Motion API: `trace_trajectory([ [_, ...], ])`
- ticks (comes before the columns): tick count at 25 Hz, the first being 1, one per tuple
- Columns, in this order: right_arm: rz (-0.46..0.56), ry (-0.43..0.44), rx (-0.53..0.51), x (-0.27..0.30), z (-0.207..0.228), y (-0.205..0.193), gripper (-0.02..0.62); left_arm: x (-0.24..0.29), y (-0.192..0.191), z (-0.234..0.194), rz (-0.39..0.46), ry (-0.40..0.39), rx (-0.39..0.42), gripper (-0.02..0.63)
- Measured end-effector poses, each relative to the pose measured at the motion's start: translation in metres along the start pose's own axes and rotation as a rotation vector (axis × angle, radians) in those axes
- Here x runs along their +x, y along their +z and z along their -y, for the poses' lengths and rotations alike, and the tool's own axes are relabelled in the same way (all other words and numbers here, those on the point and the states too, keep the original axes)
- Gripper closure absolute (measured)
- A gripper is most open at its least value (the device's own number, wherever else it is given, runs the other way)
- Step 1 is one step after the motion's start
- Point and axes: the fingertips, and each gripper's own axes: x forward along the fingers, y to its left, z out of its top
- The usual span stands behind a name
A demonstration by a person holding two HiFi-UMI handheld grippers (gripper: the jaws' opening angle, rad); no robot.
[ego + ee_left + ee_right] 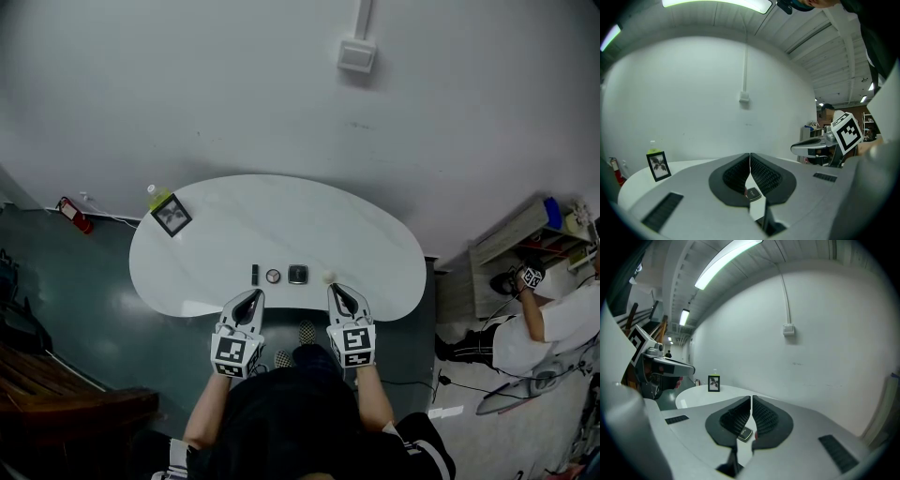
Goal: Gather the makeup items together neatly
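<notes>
Makeup items, four: slim black tube (254, 274), small round compact (273, 276), square dark case (298, 274), small pale round puff (329, 277). All sit in one close row near the front edge of the white oval table (281, 211). Left gripper (251, 298), right gripper (338, 292): jaws closed, empty. Gathering appears essentially finished.

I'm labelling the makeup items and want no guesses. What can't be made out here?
Head view: the dark stick, round item and pale ball are too small to identify.
Left gripper view: its fingers hide the makeup except part of the square compact.
Right gripper view: likewise.
Head view: picture frame partly hides the green bottle.
</notes>
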Motion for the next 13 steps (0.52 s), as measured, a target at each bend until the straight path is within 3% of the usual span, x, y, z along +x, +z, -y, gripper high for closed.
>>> trace_trajectory([
  [13, -0.005, 0.008, -0.001, -0.004, 0.0, -0.006, 0.558, -0.002, -0.012, 0.007, 0.001, -0.016, 0.0, 0.586],
])
